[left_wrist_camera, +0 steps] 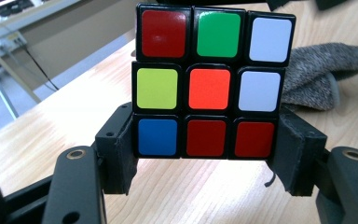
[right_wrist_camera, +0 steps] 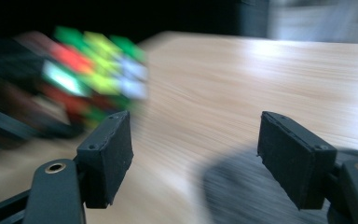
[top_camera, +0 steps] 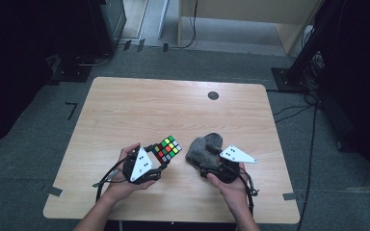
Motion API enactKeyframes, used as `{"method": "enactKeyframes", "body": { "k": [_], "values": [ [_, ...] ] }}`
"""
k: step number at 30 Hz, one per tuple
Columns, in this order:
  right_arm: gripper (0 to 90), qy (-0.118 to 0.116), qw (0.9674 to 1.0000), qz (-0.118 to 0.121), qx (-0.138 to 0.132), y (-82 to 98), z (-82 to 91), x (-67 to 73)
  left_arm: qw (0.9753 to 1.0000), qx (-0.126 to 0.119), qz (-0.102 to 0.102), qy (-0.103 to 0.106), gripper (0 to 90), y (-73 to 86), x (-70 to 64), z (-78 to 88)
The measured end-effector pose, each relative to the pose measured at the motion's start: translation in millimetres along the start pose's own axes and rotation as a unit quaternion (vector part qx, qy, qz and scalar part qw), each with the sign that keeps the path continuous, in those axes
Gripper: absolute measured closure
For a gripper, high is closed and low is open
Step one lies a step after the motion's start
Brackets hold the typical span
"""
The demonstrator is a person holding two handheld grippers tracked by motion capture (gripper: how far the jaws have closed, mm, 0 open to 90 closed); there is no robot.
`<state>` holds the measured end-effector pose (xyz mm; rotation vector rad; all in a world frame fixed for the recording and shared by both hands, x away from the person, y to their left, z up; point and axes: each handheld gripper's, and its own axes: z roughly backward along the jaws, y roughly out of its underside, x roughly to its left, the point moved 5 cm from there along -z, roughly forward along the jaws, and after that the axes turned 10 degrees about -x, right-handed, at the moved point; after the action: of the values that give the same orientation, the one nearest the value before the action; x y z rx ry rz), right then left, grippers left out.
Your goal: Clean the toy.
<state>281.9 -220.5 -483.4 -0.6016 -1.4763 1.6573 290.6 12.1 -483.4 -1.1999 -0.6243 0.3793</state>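
Note:
A scrambled Rubik's cube (left_wrist_camera: 207,88) stands between the jaws of my left gripper (left_wrist_camera: 207,140), whose pads press on the sides of its bottom row just above the table. In the high view the cube (top_camera: 167,148) sits near the table's front middle, with the left gripper (top_camera: 159,157) behind it in a hand. A grey knitted cloth (top_camera: 203,148) lies bunched to the cube's right, and the right gripper (top_camera: 209,160) is at its near edge. In the blurred right gripper view that gripper (right_wrist_camera: 196,135) stands open over bare wood, the cloth (right_wrist_camera: 235,191) low beneath it and the cube (right_wrist_camera: 93,74) at upper left.
The wooden table (top_camera: 139,110) has a dark round grommet (top_camera: 213,95) near its far edge. Cables trail from both grippers over the front edge. Dark stands and cables ring the table on the floor.

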Motion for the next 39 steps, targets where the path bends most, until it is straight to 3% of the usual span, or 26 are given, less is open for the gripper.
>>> {"method": "enactKeyframes", "body": {
  "k": [2,3,5,9,13,15,23,30,35,36,37,39],
  "values": [
    [27.1,0.038,0.9984,0.026,0.032,10.8,-2.8,-9.7,0.9999,-0.002,0.015,0.0,34.1,-0.4,2.5,0.3],
    [27.1,0.057,0.9958,-0.009,0.071,24.7,-7.2,-19.3,0.9998,-0.001,0.022,0.001,34.1,-0.5,3.6,0.5],
    [27.2,0.063,0.9942,-0.017,0.085,29.3,-8.8,-21.7,0.9993,0.0,0.037,0.006,34.1,-0.4,4.8,0.4],
    [29.1,0.074,0.9878,0.003,0.137,49.1,-16.8,-22.2,0.9984,0.005,0.056,0.008,34.1,1.2,6.6,-1.3],
    [30.4,0.084,0.9831,0.039,0.158,58.0,-22.2,-18.5,0.9982,0.01,0.057,0.011,34.1,2.1,7.4,-0.7],
    [31.0,0.086,0.9824,0.044,0.16,58.9,-22.8,-18.7,0.9977,0.008,0.065,0.014,34.1,2.0,8.2,-0.9],
    [37.0,0.086,0.983,0.036,0.158,63.6,-22.5,-21.0,0.9961,-0.002,0.085,0.024,34.1,-0.2,9.6,0.7],
    [67.2,0.085,0.9823,0.036,0.163,61.6,-19.8,-19.2,0.9959,0.0,0.086,0.029,34.1,0.4,8.8,0.1],
    [74.7,0.065,0.9855,0.005,0.156,57.0,-14.3,-19.3,0.9956,0.002,0.086,0.038,34.1,0.8,6.5,-1.1],
    [75.4,0.052,0.989,-0.007,0.138,49.9,-11.0,-16.5,0.9956,0.003,0.085,0.04,34.2,1.0,5.8,-1.7],
    [75.4,0.052,0.989,-0.007,0.138,49.9,-11.0,-16.5,0.9957,0.005,0.083,0.042,34.2,1.3,4.9,-2.1],
    [75.4,0.04,0.9929,-0.016,0.111,38.9,-7.6,-11.9,0.996,0.009,0.077,0.045,34.1,1.8,3.0,-2.7]
  ]
}}
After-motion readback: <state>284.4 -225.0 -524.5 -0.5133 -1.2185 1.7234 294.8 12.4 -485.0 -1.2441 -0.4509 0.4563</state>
